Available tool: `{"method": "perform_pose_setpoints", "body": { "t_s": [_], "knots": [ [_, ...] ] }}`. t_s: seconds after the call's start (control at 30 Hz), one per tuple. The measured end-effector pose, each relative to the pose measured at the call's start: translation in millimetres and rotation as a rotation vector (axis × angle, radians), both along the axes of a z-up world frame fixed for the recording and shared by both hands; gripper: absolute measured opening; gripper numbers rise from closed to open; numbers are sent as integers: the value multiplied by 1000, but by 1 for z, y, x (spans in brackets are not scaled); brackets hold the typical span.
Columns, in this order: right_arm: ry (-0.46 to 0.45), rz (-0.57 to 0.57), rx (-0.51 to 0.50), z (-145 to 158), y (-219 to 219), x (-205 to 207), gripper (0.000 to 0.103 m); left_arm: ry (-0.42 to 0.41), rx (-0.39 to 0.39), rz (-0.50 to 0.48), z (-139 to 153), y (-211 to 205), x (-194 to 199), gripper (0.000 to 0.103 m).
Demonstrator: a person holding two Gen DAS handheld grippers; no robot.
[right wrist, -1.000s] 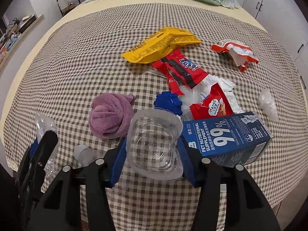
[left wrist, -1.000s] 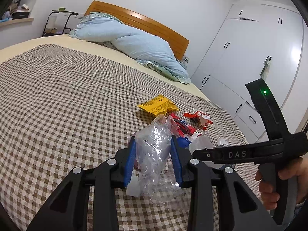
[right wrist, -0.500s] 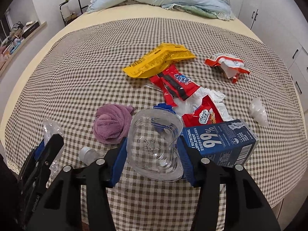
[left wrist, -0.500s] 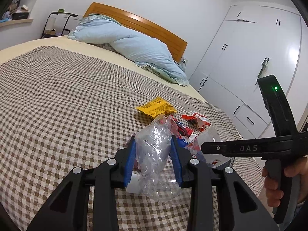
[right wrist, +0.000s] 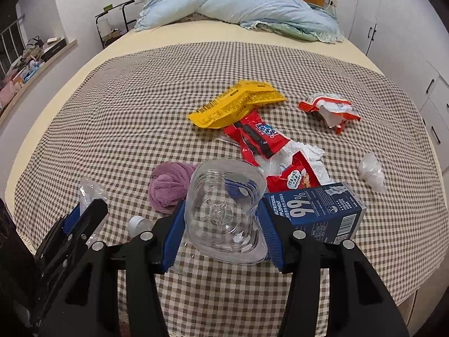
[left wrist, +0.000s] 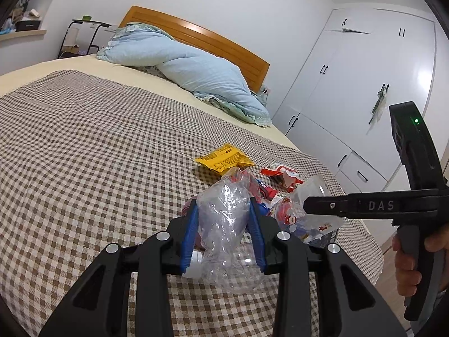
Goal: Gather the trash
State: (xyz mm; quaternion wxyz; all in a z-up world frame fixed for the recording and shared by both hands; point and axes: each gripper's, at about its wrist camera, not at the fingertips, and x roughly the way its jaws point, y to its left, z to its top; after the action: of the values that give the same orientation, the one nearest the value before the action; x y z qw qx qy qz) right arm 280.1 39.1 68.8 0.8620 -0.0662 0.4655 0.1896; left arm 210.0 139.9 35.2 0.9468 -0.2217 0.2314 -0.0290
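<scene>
My left gripper point(left wrist: 223, 224) is shut on a crumpled clear plastic bottle point(left wrist: 224, 224), held above the checked bed cover. My right gripper point(right wrist: 221, 219) is shut on a clear plastic jar point(right wrist: 224, 210), base toward the camera. The right gripper also shows at the right of the left wrist view with the jar point(left wrist: 314, 193). Litter lies on the cover: a yellow packet point(right wrist: 238, 104), red wrappers point(right wrist: 261, 137), a torn red and white wrapper point(right wrist: 328, 108), a blue carton point(right wrist: 317, 210), a small crumpled clear plastic piece point(right wrist: 371, 171) and a white bottle cap point(right wrist: 136, 221).
A purple rolled cloth point(right wrist: 168, 185) lies left of the jar. A light blue duvet point(right wrist: 238, 2) is heaped by the wooden headboard point(left wrist: 202, 39). White wardrobes point(left wrist: 364, 84) stand right of the bed. A black rack point(right wrist: 112, 25) and a cluttered shelf point(right wrist: 33, 53) are at the left.
Both grippers have lifted up and back from the litter pile, each keeping hold of its item. The jar has risen clear of the blue carton.
</scene>
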Motion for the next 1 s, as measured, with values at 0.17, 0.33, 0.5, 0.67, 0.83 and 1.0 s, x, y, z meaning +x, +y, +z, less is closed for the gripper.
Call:
{"method": "perform_pose_setpoints", "body": {
  "t_s": [0.17, 0.33, 0.5, 0.67, 0.83, 1.0],
  "knots": [
    [-6, 6, 5, 2, -1, -3, 51, 1, -2, -2, 0, 0, 0, 32],
    [-25, 16, 24, 8, -4, -10, 51, -3, -4, -6, 0, 1, -2, 32],
    [-50, 24, 44, 15, -9, -18, 51, -21, -10, -13, 2, 3, -7, 32],
    [-72, 30, 62, 18, -17, -27, 51, -40, -1, -20, 5, 2, -14, 32],
    [-86, 32, 98, 21, -30, -41, 51, -48, 5, -36, 6, -1, -22, 32],
    [-96, 37, 138, 18, -48, -62, 51, -64, 26, -64, 7, -12, -34, 32]
  ]
}}
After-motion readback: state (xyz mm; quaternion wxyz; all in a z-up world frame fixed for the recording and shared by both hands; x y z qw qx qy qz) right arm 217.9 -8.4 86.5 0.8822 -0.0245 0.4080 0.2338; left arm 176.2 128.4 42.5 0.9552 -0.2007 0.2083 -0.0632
